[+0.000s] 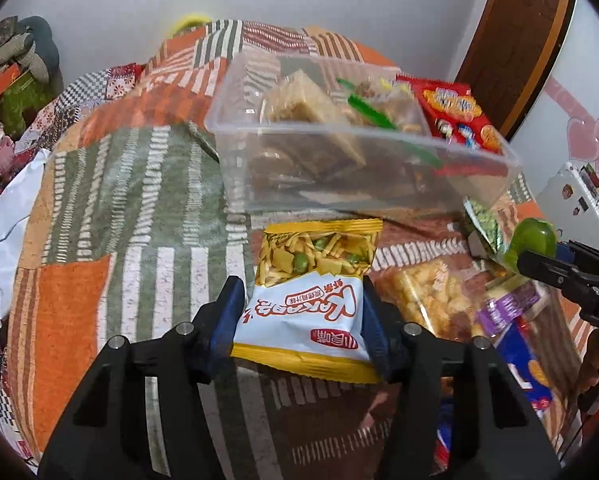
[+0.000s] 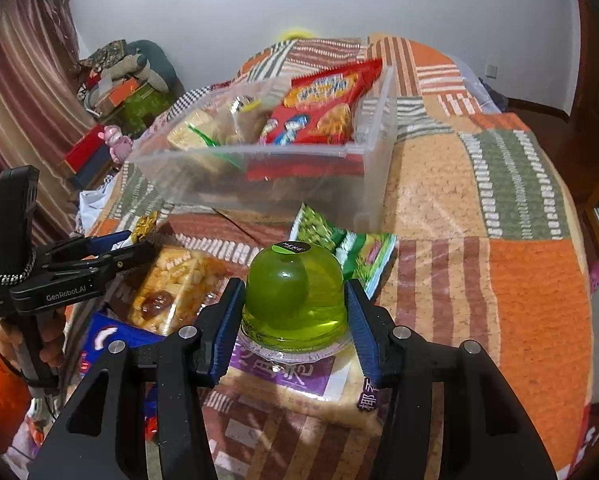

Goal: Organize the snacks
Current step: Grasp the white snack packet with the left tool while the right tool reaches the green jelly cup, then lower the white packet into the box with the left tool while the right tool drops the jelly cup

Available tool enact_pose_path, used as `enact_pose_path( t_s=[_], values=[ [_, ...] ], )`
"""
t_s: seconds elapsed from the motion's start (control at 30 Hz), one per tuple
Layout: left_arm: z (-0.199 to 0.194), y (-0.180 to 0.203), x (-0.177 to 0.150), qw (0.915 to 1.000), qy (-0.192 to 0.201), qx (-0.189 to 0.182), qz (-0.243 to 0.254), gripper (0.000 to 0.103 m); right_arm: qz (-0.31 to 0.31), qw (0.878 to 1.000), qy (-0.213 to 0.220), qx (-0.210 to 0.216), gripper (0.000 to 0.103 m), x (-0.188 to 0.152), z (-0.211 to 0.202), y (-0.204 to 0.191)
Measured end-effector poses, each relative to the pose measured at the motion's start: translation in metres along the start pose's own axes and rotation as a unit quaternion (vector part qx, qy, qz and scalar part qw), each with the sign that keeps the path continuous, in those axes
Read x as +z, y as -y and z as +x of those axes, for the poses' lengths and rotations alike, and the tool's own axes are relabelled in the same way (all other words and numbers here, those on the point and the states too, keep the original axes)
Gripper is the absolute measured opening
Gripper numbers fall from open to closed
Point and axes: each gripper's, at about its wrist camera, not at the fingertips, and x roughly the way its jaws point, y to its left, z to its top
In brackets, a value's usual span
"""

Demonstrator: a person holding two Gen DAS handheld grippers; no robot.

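My left gripper [image 1: 303, 312] is shut on a yellow-and-white snack packet [image 1: 311, 292] and holds it above the patchwork bedspread, just in front of the clear plastic bin [image 1: 339, 188]. The bin holds a red biscuit bag [image 1: 455, 112] and several wrapped snacks. My right gripper [image 2: 295, 312] is shut on a green jelly cup [image 2: 295, 296], held above a purple-labelled packet [image 2: 299, 376]. The bin [image 2: 259, 176] stands ahead of it, with the red bag [image 2: 323, 104] inside. The left gripper [image 2: 99, 256] shows at the left of the right wrist view, the jelly cup [image 1: 535, 240] at the right of the left one.
Loose snacks lie on the bedspread [image 2: 519, 280] near the bin: a clear bag of puffed snacks [image 2: 175, 292], a green pea packet [image 2: 319, 232], a blue packet [image 2: 111, 340]. Boxes and clutter [image 2: 127, 96] stand beside the bed at the left, near a curtain.
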Motion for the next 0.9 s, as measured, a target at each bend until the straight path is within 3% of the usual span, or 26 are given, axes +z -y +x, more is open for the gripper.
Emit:
enact_pose_path(
  t_s=[0.4, 0.63, 0.9],
  values=[
    [-0.051, 0.004, 0.04, 0.9972, 0.075, 0.001, 0.003, 0.056, -0.033, 0.997, 0.064, 0.001, 0.047, 0.033, -0.028, -0.021],
    [-0.056, 0.003, 0.068, 0.9951, 0.099, 0.005, -0.005, 0.056, -0.036, 0.996, 0.087, 0.005, 0.047, 0.061, -0.023, -0.028],
    [-0.043, -0.014, 0.097, 0.9946, 0.099, 0.005, -0.032, 0.056, -0.044, 0.994, 0.098, 0.011, 0.047, 0.093, -0.005, -0.042]
  ],
)
